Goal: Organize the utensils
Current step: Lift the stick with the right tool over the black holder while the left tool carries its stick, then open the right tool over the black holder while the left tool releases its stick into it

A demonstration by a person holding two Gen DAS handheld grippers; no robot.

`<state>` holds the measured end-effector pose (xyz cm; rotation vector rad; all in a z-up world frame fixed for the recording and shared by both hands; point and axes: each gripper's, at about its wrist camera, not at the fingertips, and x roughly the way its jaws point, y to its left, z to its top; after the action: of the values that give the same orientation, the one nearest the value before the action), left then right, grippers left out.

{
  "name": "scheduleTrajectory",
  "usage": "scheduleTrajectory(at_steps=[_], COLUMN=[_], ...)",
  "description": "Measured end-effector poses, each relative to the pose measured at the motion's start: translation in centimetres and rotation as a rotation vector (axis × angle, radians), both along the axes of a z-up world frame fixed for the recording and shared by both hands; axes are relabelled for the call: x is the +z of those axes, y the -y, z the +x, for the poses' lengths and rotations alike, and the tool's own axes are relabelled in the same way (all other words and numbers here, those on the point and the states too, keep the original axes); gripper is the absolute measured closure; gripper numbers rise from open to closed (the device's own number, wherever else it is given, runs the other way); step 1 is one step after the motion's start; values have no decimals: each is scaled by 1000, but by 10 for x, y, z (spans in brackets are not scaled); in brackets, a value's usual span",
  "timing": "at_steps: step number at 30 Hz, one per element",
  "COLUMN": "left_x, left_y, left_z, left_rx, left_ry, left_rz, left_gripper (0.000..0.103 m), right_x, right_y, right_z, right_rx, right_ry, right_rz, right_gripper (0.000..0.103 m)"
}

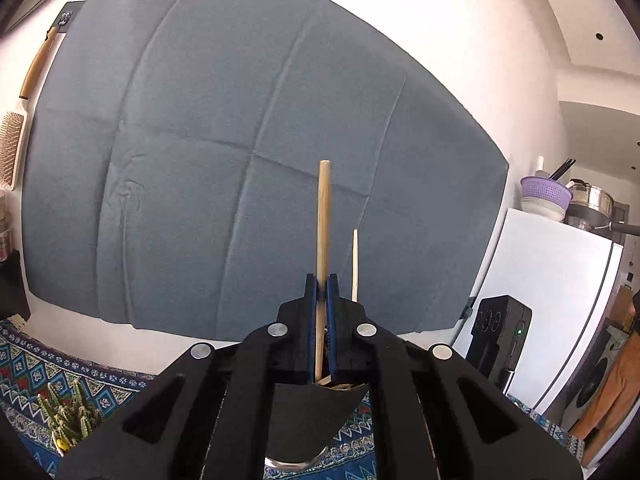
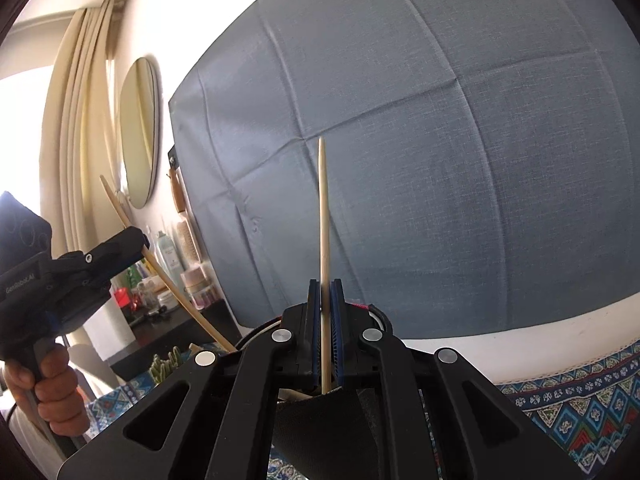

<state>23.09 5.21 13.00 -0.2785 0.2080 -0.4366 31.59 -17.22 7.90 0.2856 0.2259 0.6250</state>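
We have a chopstick in each tool. Our left gripper (image 1: 321,280) is pressed together on a thick wooden chopstick (image 1: 323,216), which runs forward between the blue pads (image 1: 331,300) and stands well past the tips. Our right gripper (image 2: 325,286) pinches a thinner, pointed chopstick (image 2: 323,216) the same way. Both sticks rise straight ahead of their tools, and their near ends drop toward a dark holder (image 1: 316,412) just below the jaws. We judge they are held upright and mid-shaft so that they can slide into that holder, or come out of it, without tipping; which of the two, we cannot tell.

The left view shows the holder's rim with more wooden ends (image 1: 332,383) inside it, and a second pale stick (image 1: 355,264) just to the right of the fingers, probably the one our right tool holds. It also shows a cactus (image 1: 68,420) low on the left, on the patterned cloth (image 1: 24,364).

The right view shows what the left cannot: the left gripper (image 2: 138,240) from outside, off to the left, the hand (image 2: 52,392) on its handle, and its chopstick (image 2: 176,296) slanting down toward the holder (image 2: 320,424). Only here do we see how steeply that stick leans.
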Motion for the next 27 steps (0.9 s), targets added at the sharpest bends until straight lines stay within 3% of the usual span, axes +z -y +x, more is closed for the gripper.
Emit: scheduleTrajectory(at_steps=[4,6,8,12,18,23,27], left_x=[-8,-10,-12,-9,-5,-4,-12], left_y=[2,0,-2,-5,-16,-23,-27], left_z=[5,7,8,5,-4,-16,-24], left_rx=[8,6,8,28,77,117,135], left_ry=[-56,-82,-100,-121,-163,-199,-254], left_rz=[1,-11,-11,1,-3,4,0], left_gripper=[93,76,73,49,26,7,6], right_x=[4,9,14,24,39,49,51], right_y=[-1,1,5,15,25,27,29], right_z=[-3,-7,-10,-18,-35,-56,-71], right_rx=[-9,-15,-22,-53,-85,-113,-120], right_ry=[-3,2,-2,6,6,13,-9], right_rz=[-27,-49,-62,-79,-98,-135,-151], right_gripper=[94,94,83,74,50,19,16])
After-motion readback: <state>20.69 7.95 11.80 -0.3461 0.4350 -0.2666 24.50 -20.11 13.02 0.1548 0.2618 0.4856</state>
